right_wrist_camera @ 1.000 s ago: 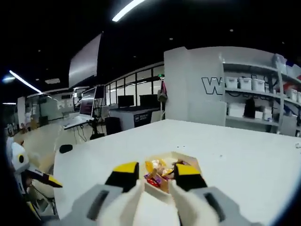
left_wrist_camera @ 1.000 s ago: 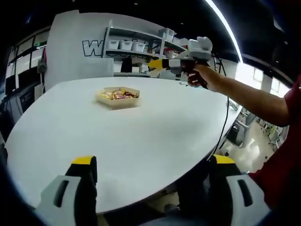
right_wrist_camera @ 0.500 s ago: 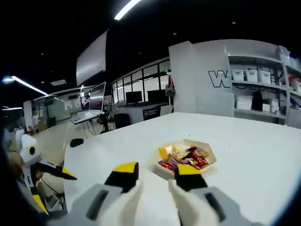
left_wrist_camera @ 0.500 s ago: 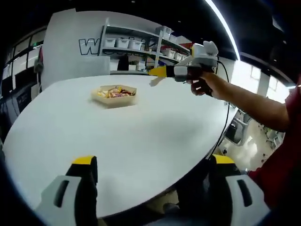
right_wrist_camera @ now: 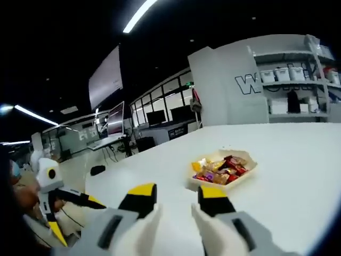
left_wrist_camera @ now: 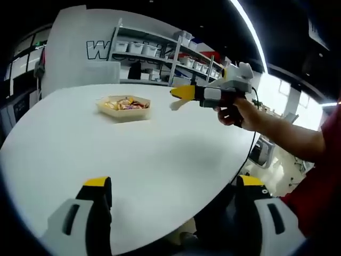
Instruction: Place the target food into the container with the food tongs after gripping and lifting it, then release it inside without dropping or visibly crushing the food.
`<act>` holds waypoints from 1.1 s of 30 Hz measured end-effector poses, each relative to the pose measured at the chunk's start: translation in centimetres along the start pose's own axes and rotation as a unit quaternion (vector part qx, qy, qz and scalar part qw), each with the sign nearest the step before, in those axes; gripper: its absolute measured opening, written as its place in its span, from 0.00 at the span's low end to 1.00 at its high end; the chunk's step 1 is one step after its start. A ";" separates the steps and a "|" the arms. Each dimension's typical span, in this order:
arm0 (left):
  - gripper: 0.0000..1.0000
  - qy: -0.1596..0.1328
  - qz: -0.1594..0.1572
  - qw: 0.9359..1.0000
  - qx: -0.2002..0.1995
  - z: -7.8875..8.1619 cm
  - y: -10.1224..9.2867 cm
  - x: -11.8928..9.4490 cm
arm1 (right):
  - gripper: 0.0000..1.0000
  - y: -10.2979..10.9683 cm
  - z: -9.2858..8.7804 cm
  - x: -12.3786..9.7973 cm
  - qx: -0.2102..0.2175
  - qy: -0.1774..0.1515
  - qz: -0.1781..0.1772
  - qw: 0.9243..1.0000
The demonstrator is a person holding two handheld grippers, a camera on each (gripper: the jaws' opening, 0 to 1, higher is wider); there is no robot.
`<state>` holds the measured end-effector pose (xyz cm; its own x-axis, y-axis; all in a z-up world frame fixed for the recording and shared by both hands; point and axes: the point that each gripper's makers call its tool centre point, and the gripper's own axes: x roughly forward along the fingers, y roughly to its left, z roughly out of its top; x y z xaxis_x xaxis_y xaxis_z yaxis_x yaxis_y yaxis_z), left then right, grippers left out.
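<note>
Resting on the round white table [left_wrist_camera: 133,154]: 1 shallow tan paper tray [left_wrist_camera: 123,108] w/ mixed wrapped sweets [right_wrist_camera: 221,169], well ahead of left gripper [left_wrist_camera: 173,184], jaws spread wide, nothing between. Right gripper [right_wrist_camera: 177,194], jaws slightly apart, holds nothing; tray just beyond its right fingertip [right_wrist_camera: 213,193]. 2 grippers total.

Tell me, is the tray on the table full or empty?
Full: the tray holds a heap of colourful wrapped snacks.

Both grippers' jaws apart, empty.
</note>
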<state>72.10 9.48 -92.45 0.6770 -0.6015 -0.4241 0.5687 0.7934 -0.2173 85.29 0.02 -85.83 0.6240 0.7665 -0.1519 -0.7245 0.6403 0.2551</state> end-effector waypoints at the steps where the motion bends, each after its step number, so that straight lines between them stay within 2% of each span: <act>1: 0.95 0.000 -0.001 1.000 0.000 0.0 0.0 0.0 | 0.25 0.1 -0.2 -0.1 0.000 0.001 0.002 1.000; 5: 0.93 -0.006 -0.024 1.000 -0.006 0.5 -0.6 0.5 | 0.26 1.0 -1.2 -0.3 -0.002 0.006 0.007 1.000; 8: 0.91 -0.006 -0.032 0.999 0.002 0.8 -1.0 0.8 | 0.26 2.2 -1.8 -0.4 0.009 0.002 0.032 0.999; 11: 0.88 -0.008 -0.038 0.999 0.016 1.0 -1.1 1.2 | 0.25 3.4 -2.3 -0.5 0.000 0.002 0.052 0.999; 13: 0.83 -0.011 -0.048 0.998 0.025 1.2 -1.3 1.4 | 0.26 4.2 -2.5 -0.5 -0.003 0.002 0.064 0.998; 16: 0.70 -0.024 -0.067 0.997 0.032 1.7 -1.7 1.6 | 0.26 5.3 -2.6 -0.6 -0.002 -0.001 0.079 0.997; 18: 0.68 -0.034 -0.076 0.996 0.025 2.0 -1.8 1.9 | 0.26 6.0 -2.4 -0.7 -0.019 -0.010 0.088 0.996; 20: 0.66 -0.033 -0.082 0.996 0.023 2.0 -1.8 2.1 | 0.26 6.6 -2.3 -0.8 -0.009 -0.012 0.100 0.995; 22: 0.62 -0.029 -0.086 0.995 0.037 2.0 -1.8 2.4 | 0.26 7.2 -2.3 -0.9 -0.002 -0.010 0.116 0.993; 25: 0.55 -0.034 -0.090 0.993 0.071 2.5 -2.1 2.5 | 0.25 8.1 -2.5 -1.0 -0.020 -0.013 0.132 0.991; 27: 0.52 -0.036 -0.102 0.992 0.064 2.9 -2.5 2.5 | 0.25 8.3 -2.7 -1.0 -0.023 -0.009 0.134 0.991; 30: 0.49 -0.042 -0.099 0.991 0.076 3.5 -2.4 2.6 | 0.26 8.7 -2.9 -1.1 -0.025 -0.008 0.145 0.989; 33: 0.40 -0.040 -0.118 0.988 0.088 3.7 -2.8 2.7 | 0.26 9.3 -3.0 -1.3 -0.022 -0.007 0.158 0.987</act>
<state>74.08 5.25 -89.75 0.5466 -0.7791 -0.3071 0.7827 0.6057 -0.1433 76.87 5.07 -86.08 0.3685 0.9278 -0.0574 -0.8957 0.3709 0.2452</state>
